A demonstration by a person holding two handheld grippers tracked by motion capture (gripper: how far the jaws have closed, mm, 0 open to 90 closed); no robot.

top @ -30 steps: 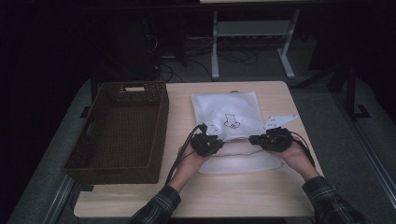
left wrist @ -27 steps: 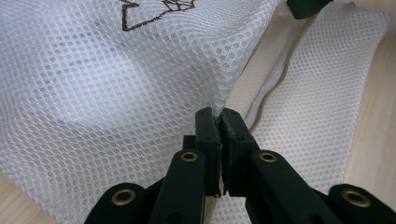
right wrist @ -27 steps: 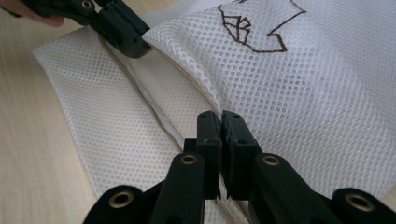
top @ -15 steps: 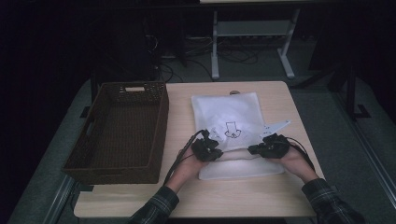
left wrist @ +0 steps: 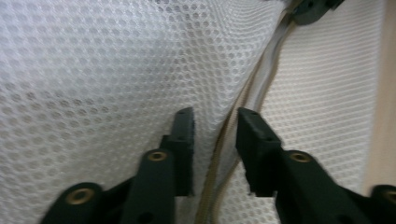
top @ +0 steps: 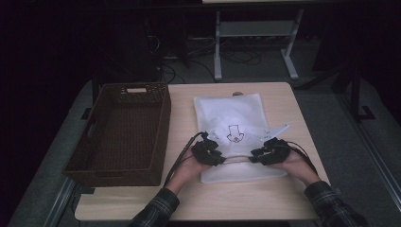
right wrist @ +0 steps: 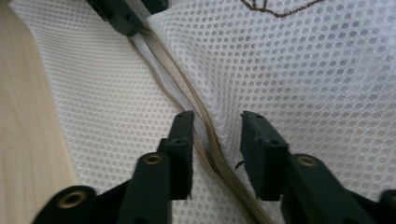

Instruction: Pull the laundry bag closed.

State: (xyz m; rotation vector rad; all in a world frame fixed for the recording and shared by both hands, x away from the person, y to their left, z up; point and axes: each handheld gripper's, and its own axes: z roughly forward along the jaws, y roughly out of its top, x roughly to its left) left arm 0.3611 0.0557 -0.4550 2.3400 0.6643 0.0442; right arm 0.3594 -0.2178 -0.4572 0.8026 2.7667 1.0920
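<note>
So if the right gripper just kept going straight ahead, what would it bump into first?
Most likely the white mesh bag: the right gripper has open jaws straddling the bag's tan zipper, with mesh directly ahead. Farther along that line sits the left gripper, though how far off is hard to judge.

A dark brown woven basket stands to the left of the left jaws, just beside them, with a pale label on its far rim and a bare inside. The light wooden table bears it and stretches beneath and behind both pairs of jaws. Far beyond the jaws, a grey metal stand and loose cables sit on the dark floor.
</note>
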